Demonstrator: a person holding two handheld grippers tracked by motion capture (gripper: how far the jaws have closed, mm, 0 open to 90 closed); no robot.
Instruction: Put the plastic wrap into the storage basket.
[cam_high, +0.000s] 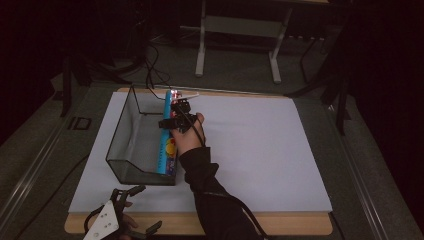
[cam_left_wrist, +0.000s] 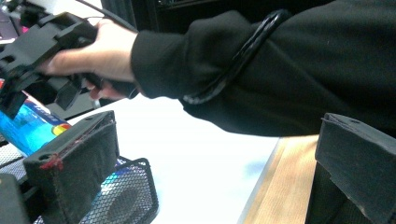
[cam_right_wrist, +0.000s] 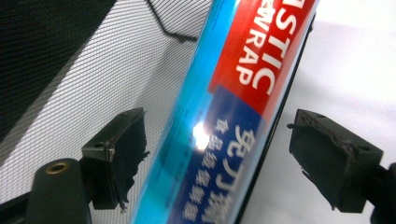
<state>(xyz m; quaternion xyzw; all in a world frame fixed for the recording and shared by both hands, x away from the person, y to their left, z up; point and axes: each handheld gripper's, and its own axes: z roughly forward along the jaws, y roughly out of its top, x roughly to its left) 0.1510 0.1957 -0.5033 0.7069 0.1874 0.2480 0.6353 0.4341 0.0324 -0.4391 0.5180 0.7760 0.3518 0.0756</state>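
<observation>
I hold my right gripper (cam_right_wrist: 215, 154) with jaws apart astride the box of plastic wrap (cam_high: 167, 137) leaning along the mesh basket's (cam_high: 122, 127) right wall, so closing on it seems next, while my left gripper (cam_high: 125, 215) idles open near the table's edge.

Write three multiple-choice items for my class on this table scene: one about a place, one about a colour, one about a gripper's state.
1. Where does the plastic wrap box lie?
A. along the mesh basket's right side
B. on the floor
C. at the table's right edge

2. The box's main colour?
A. green
B. blue
C. yellow

3. The right gripper is:
A. shut on the box
B. open, jaws either side of the box
C. far from the box

Answers: 1 A, the high view shows it there; 2 B, blue with a red panel; 3 B, gaps show beside both jaws.
</observation>
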